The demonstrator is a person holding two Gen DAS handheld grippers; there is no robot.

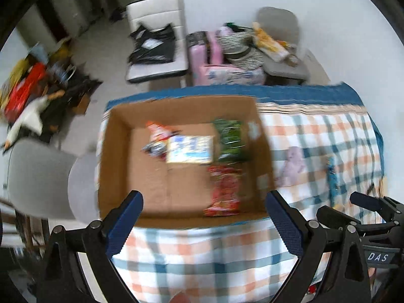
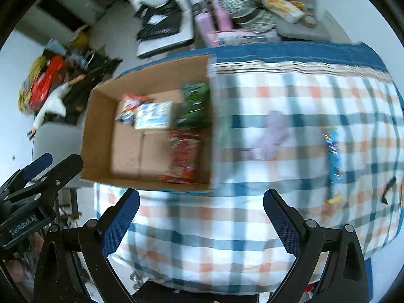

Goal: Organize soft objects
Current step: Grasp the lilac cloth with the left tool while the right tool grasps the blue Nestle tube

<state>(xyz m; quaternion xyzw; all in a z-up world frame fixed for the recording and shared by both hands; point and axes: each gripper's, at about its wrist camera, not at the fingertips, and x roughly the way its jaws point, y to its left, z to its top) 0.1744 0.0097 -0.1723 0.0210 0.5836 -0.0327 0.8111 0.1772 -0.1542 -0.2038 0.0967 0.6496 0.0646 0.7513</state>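
Observation:
An open cardboard box (image 1: 116,166) (image 2: 101,131) sits on the left of a checked tablecloth (image 1: 214,250) (image 2: 290,176). Inside lie a red snack bag (image 1: 224,189) (image 2: 184,156), a green bag (image 1: 231,140) (image 2: 195,104), a pale blue-and-yellow pack (image 1: 190,149) (image 2: 154,115) and an orange-white bag (image 1: 157,136) (image 2: 130,106). On the cloth to the right lie a pale purple soft thing (image 1: 293,166) (image 2: 272,135) and a blue packet (image 1: 332,176) (image 2: 334,159). My left gripper (image 1: 204,222) is open and empty above the box's near wall. My right gripper (image 2: 202,219) is open and empty above the cloth.
Beyond the table stand a white chair with a black bag (image 1: 154,45) (image 2: 161,22), a pink suitcase (image 1: 202,50) (image 2: 212,20) and a grey chair piled with things (image 1: 277,45). A heap of clutter (image 1: 38,88) (image 2: 58,83) lies on the floor at left. A grey chair (image 1: 38,176) stands by the table's left side.

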